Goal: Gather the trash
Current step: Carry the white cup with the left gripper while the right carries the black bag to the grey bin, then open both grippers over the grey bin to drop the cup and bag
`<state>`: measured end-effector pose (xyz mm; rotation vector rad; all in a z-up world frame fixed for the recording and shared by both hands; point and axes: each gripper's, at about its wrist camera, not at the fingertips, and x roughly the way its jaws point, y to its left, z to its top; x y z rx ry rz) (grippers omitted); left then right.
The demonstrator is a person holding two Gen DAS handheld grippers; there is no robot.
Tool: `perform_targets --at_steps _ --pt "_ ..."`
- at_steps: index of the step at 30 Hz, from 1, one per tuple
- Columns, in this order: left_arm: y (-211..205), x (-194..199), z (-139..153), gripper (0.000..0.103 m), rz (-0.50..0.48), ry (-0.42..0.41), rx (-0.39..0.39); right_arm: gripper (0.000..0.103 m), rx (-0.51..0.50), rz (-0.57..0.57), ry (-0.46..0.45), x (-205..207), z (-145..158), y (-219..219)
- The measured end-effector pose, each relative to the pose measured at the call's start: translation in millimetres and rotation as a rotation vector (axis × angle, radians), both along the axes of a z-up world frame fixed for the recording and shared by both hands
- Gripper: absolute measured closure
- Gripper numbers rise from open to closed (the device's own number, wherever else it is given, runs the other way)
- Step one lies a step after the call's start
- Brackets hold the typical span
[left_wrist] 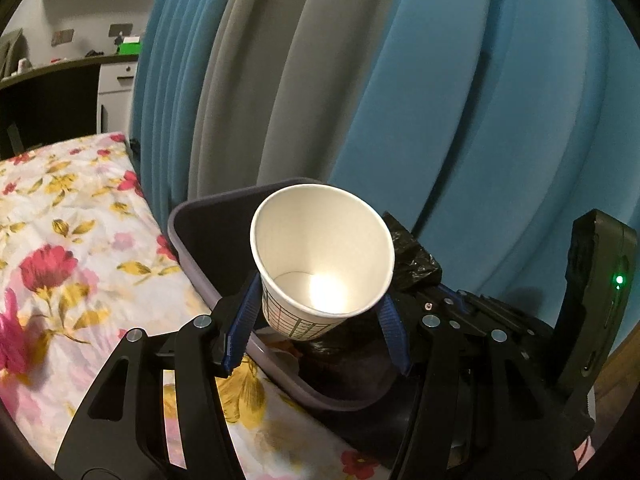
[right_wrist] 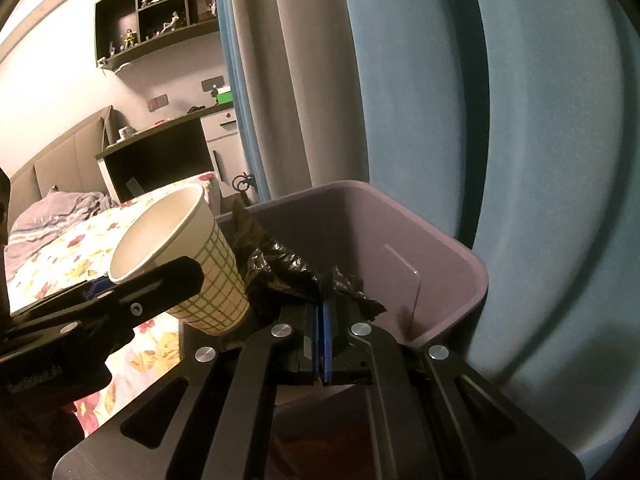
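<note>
holding a white paper cup with green grid print point(left_wrist: 320, 256) in the half-open left gripper point(left_wrist: 316, 320), tilted over the purple plastic bin point(right_wrist: 400, 232); pinching crumpled black plastic bag point(right_wrist: 288, 268) at the bin's rim with the closed right gripper point(right_wrist: 322, 344). not yet dropped; release remaining.

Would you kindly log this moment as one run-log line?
left tongs: shut on paper cup | right tongs: shut on black bag | cup over purple bin | phase: about to drop
</note>
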<state>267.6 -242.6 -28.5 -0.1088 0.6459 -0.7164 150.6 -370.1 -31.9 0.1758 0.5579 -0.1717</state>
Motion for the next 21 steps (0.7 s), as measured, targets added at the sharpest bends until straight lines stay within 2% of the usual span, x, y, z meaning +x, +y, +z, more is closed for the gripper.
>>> perform_targets --at_steps 4,7,8,9,11,13,19,21 --pt "-4 0 -4 0.047 -0.012 0.014 -0.001 0.100 0.000 -0.004 0.021 2 -4 -3" --pt "-7 2 -8 0.046 -0.020 0.028 -0.003 0.095 -0.006 -0.011 0.035 1 -7 -6" --pt "-8 6 -9 0.046 -0.025 0.039 -0.006 0.089 -0.009 -0.011 0.035 -1 -7 -6" --pt "-9 6 -11 0.045 -0.030 0.048 -0.009 0.075 -0.017 -0.014 0.034 -1 -7 -6" --pt "-10 7 -14 0.045 -0.032 0.060 -0.007 0.060 -0.036 -0.014 0.025 -5 -5 -5" --pt "-10 8 -17 0.045 -0.028 0.070 -0.004 0.060 -0.068 -0.024 0.017 -8 -4 -4" --pt "-13 9 -23 0.042 -0.038 0.100 0.011 0.047 -0.112 -0.093 -0.006 -25 1 -13" --pt "-15 9 -25 0.035 -0.039 0.111 0.020 0.045 -0.108 -0.113 -0.017 -32 2 -18"
